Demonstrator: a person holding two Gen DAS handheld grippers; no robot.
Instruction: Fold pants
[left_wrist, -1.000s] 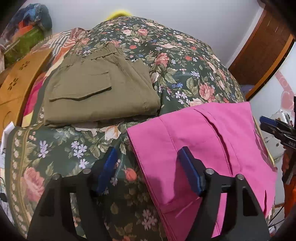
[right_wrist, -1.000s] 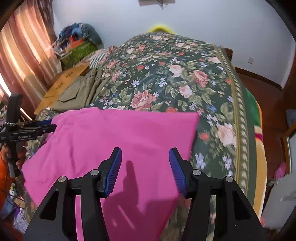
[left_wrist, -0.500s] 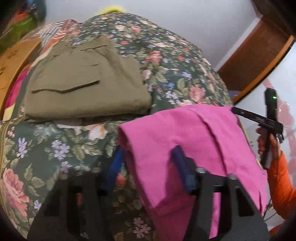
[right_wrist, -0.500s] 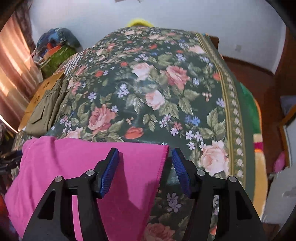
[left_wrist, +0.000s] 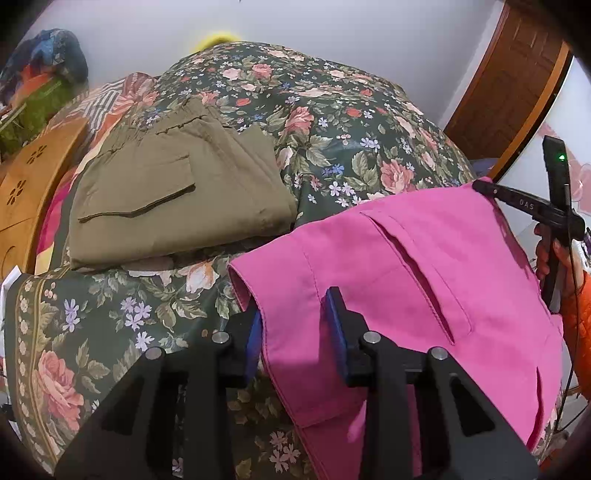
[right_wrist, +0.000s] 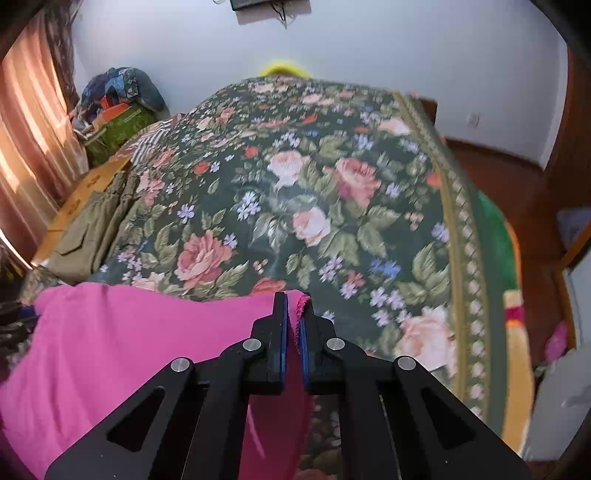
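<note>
Pink pants (right_wrist: 110, 350) pinched in right jaws

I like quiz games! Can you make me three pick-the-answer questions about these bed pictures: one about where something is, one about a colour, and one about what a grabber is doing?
1. Where do the folded olive pants lie?
A. on the flowery bedspread, beyond the pink pants
B. on the floor
C. on top of the pink pants

2. What colour are the pants that the grippers are working on?
A. blue
B. pink
C. white

3. What is the right gripper doing?
A. hanging wide open above the bed
B. pinching a pillow
C. shut on the corner of the pink pants

Answers:
1 A, they rest flat on the bedspread, apart from the pink cloth.
2 B, the cloth is bright pink in both views.
3 C, its blue pads squeeze the pink hem, while the left gripper is open around the other edge.
</note>
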